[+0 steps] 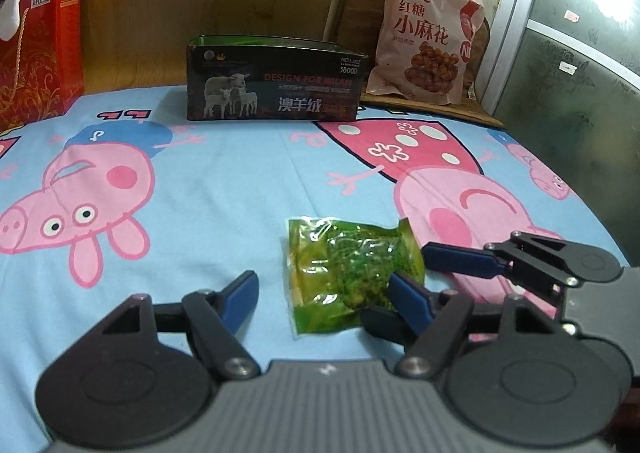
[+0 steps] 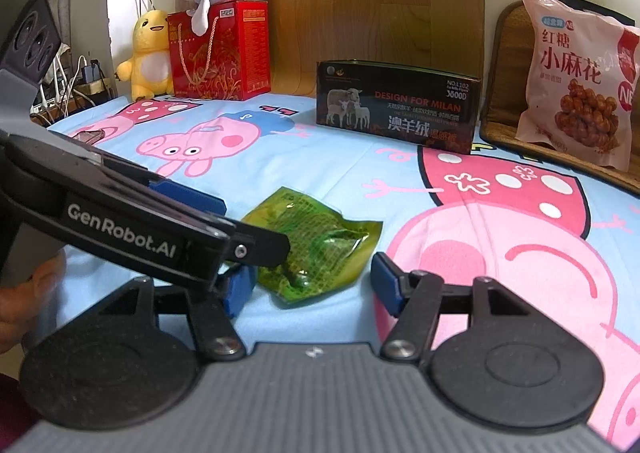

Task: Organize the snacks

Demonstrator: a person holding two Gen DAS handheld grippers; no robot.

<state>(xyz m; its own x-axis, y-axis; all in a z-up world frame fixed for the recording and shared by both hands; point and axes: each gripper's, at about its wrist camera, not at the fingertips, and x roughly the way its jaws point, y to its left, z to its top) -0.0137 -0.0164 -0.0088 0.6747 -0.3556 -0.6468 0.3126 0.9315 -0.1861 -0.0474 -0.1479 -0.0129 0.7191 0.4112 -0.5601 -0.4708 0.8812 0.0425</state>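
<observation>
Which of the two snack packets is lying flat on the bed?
The small green packet, lying flat between the tools. The big pink bag stands upright at the back, right of the black box.

My left gripper (image 1: 324, 293) is matte black with a grey body, blue pads on its fingers (image 1: 240, 295) and silver screws at the pivots; my right gripper (image 2: 312, 287) matches it (same blue pads, round black discs); white "GenRobot.AI" lettering marks one arm; bare skin of a hand (image 2: 24, 293) shows.
</observation>
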